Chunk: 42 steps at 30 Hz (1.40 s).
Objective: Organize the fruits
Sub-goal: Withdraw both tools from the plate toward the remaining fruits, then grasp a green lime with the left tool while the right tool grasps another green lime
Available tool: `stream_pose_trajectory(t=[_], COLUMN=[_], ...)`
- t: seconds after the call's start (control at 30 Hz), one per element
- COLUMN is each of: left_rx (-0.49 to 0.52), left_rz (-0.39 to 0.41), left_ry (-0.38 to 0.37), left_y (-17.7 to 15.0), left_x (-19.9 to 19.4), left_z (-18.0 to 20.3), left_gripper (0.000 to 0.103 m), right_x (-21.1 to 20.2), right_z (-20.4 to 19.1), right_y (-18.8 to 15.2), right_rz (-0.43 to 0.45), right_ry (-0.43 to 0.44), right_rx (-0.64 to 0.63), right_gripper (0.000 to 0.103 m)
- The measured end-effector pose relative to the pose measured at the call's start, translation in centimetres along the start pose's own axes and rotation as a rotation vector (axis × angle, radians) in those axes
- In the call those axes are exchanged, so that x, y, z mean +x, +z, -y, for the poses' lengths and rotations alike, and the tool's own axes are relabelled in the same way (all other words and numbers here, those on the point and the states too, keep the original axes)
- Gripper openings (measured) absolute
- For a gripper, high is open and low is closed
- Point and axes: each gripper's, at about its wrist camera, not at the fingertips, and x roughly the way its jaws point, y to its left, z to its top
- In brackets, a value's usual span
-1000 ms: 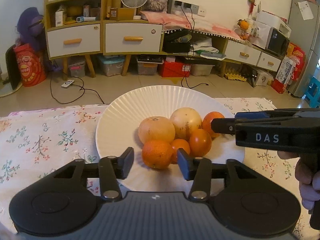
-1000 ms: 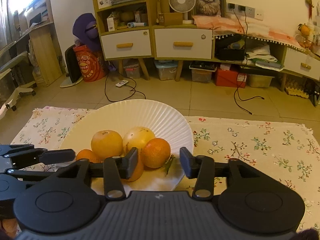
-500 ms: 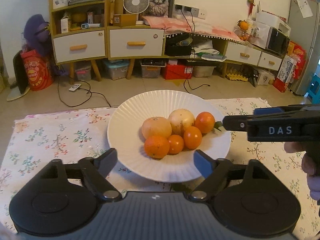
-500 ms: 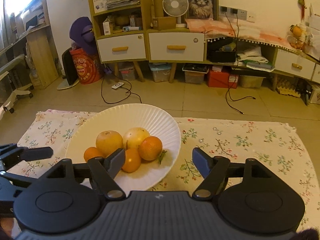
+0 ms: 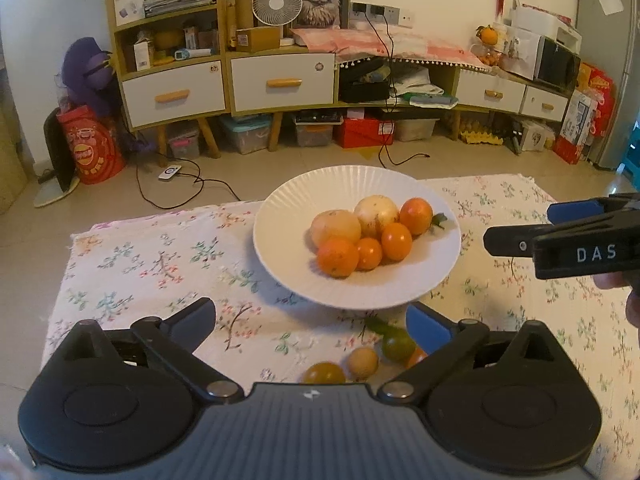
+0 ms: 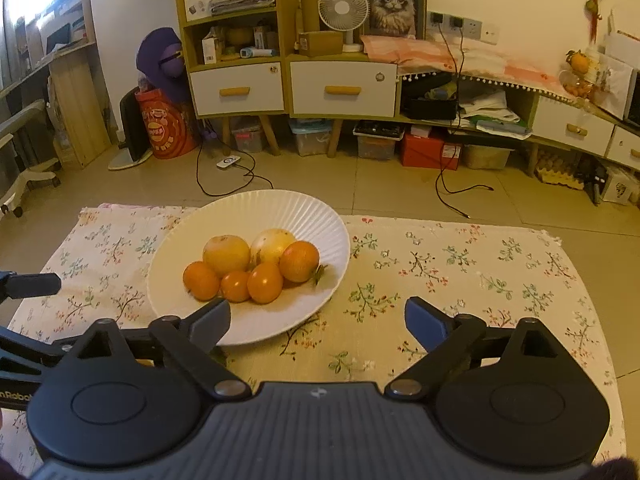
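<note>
— Tablecloth [image 5: 132, 264] first: is anything seen on it besides the plate [image 5: 280, 224]?

— Yes. The white plate is set on the flowered cloth, and a pile of fruit is gathered on it: two big pale yellow fruits [image 5: 336, 227] at the back and four oranges [image 5: 338, 257] packed against them, all touching. So most of the sorting is judged to be done.

— And what is left?

— A few small fruits [image 5: 362, 363] are seen loose on the cloth, just beside the near rim of the plate in the left wrist view: a green one [image 5: 396, 346], a pale one, a dark yellowish one and a bit of an orange one half hidden behind a finger. These are not yet on the plate, so they are judged to be the remaining work.

— How are the tools held?

— The left gripper [image 5: 310, 318] is spread wide, its jaws opening, and nothing is pinched between them; the loose fruits are seen below the gap, untouched. The right gripper [image 6: 318, 318] is likewise wide and opening, with only cloth and the plate's edge seen between its jaws. Nothing is carried by either.
</note>
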Motion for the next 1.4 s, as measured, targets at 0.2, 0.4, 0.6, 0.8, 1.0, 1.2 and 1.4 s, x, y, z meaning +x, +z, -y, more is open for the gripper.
stream_pose_trajectory(t=[0.2,0.4,0.6,0.8,1.0,1.2,1.4], left_rx=[0.007,0.012,0.023,0.017,0.005,-0.051,-0.11], left_rz=[-0.019,-0.036,-0.044,-0.06,-0.108,-0.153,-0.212], left_ry=[0.013,0.02,0.029,0.044,0.075,0.024,-0.037], left_y=[-0.8,-2.2,-3.5,-4.8,-5.6,-5.5,-5.2], left_x=[-0.8,-1.6,-2.1,-2.0,-1.1,0.1,1.4], left_z=[-0.6,-1.2,-1.5,-2.0,-2.4,-2.3,-1.7], left_gripper=[0.084,0.084,0.084,0.084,0.084,0.08,0.058], right_x=[-0.8,-1.2,-1.2,-0.8,-0.1,1.3,2.1], right_z=[-1.1,-2.1,-2.5,-2.8,-3.0,-3.3,-3.2], right_y=[-0.8,-1.6,-2.7,-3.8,-5.0,-5.7,-5.4], right_rz=[-0.016,-0.025,-0.043,-0.064,-0.085,-0.13,-0.151], right_ry=[0.005,0.014,0.026,0.023,0.042,0.053,0.069], right_rx=[-0.017,-0.041,-0.034,-0.056,-0.072,-0.084,-0.056], right_gripper=[0.099,0.1,0.102,0.103,0.102,0.102,0.102])
